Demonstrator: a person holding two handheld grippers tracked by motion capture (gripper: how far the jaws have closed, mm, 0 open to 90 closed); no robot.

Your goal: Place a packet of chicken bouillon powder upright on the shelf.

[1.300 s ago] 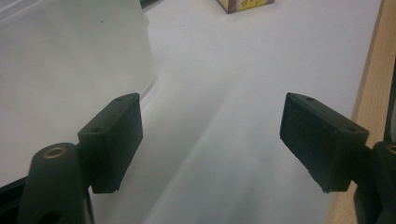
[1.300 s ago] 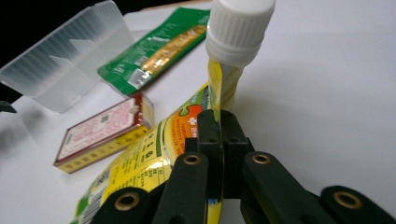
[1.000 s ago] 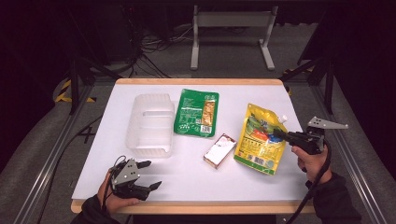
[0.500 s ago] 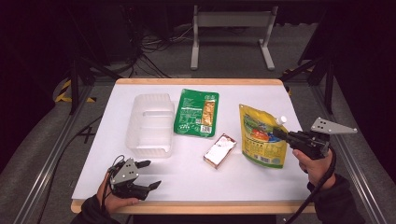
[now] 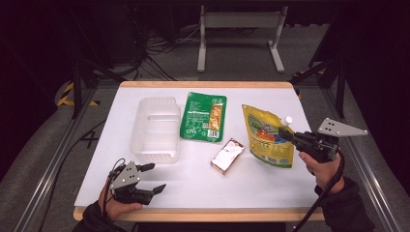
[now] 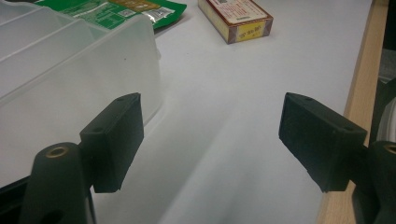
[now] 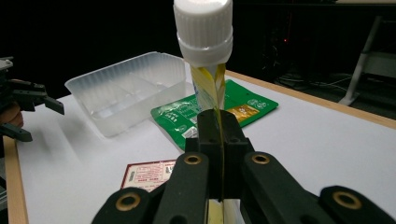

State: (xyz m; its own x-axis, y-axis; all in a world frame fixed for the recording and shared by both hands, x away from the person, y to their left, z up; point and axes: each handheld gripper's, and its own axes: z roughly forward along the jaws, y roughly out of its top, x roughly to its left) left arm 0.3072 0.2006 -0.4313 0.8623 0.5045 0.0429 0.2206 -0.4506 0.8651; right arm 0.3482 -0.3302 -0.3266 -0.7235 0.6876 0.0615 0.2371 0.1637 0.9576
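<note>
Overhead lighting is illuminating the white table (image 5: 270, 179) brightly while the surrounding floor and background are staying dark. Soft, short shadows are lying beside the clear tray (image 5: 157, 126) and the small box (image 5: 227, 155). Mild glare is showing on the green packet (image 5: 203, 116). The high view is appearing slightly soft. In the right gripper view, the white cap (image 7: 203, 30) is reading sharp while the near jaws are blurring.

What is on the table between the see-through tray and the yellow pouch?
In the high view, a green packet and a small box lie between the clear tray and the yellow pouch, which the right tool grips.
</note>
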